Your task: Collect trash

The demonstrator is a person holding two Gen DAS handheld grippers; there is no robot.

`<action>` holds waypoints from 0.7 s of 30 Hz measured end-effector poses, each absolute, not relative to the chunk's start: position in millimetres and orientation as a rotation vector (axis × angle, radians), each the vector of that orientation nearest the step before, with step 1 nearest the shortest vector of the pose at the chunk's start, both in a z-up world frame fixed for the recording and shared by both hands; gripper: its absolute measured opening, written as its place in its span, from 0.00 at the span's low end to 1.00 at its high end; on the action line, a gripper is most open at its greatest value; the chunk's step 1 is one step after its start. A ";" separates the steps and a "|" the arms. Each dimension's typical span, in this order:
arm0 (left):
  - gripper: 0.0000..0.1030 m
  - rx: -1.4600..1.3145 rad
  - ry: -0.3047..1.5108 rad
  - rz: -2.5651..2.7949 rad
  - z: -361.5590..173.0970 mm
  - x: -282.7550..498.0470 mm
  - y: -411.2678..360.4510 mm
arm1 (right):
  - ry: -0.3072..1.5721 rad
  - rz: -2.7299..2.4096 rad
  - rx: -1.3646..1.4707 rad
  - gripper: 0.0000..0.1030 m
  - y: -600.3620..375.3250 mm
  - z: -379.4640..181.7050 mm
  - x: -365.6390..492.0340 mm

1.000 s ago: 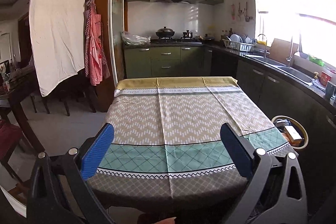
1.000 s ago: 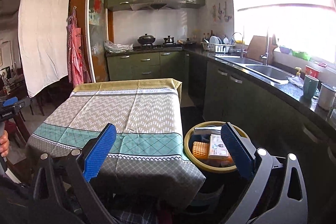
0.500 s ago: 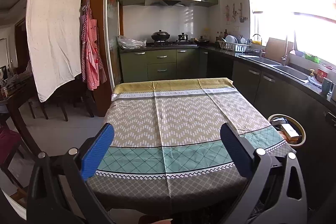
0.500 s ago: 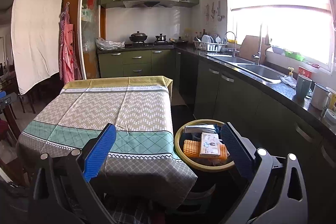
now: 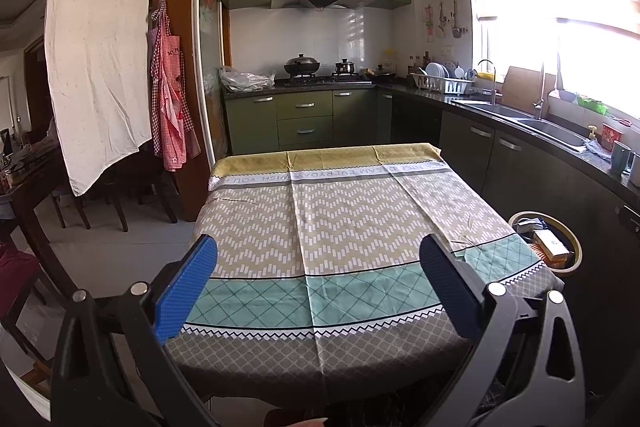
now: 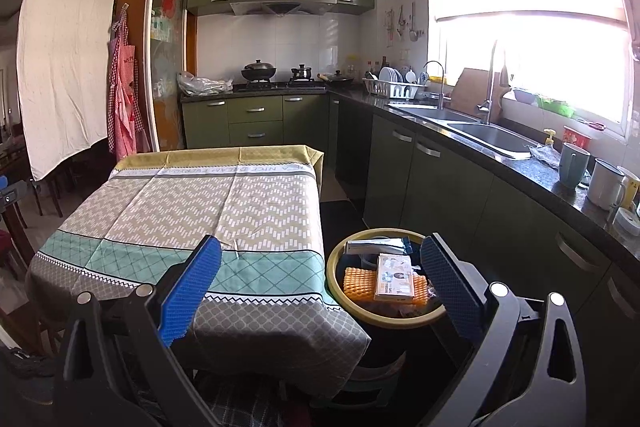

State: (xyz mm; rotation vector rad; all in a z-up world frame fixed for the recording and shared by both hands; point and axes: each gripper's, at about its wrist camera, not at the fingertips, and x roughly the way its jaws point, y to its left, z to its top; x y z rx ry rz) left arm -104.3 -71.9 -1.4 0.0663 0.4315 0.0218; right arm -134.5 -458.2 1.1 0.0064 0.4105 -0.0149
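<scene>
A round yellow-rimmed trash bin stands on the floor right of the table, and it also shows in the left wrist view. It holds a flat printed box, an orange waffle-textured piece and other packaging. My left gripper is open and empty above the near edge of the table with the patterned cloth. My right gripper is open and empty above the table's near right corner and the bin.
Green kitchen cabinets and a dark counter with a sink run along the right and back. Mugs stand on the counter. Dark wooden chairs and another table stand at left. A white sheet hangs by the doorway.
Both grippers have tilted up and pulled back a little, so the table and bin sit lower in view. Both stay open and empty.
</scene>
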 end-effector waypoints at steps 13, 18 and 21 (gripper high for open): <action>0.94 0.071 0.439 0.016 -4.8 -104.0 -77.7 | 0.410 -0.016 0.006 0.95 -459.0 1.2 -132.0; 0.94 0.071 0.443 0.011 -4.7 -103.5 -78.7 | 0.412 -0.013 0.005 0.95 -461.5 2.3 -131.0; 0.94 0.073 0.444 0.013 -4.9 -103.6 -79.1 | 0.411 -0.011 0.005 0.95 -461.9 2.6 -130.5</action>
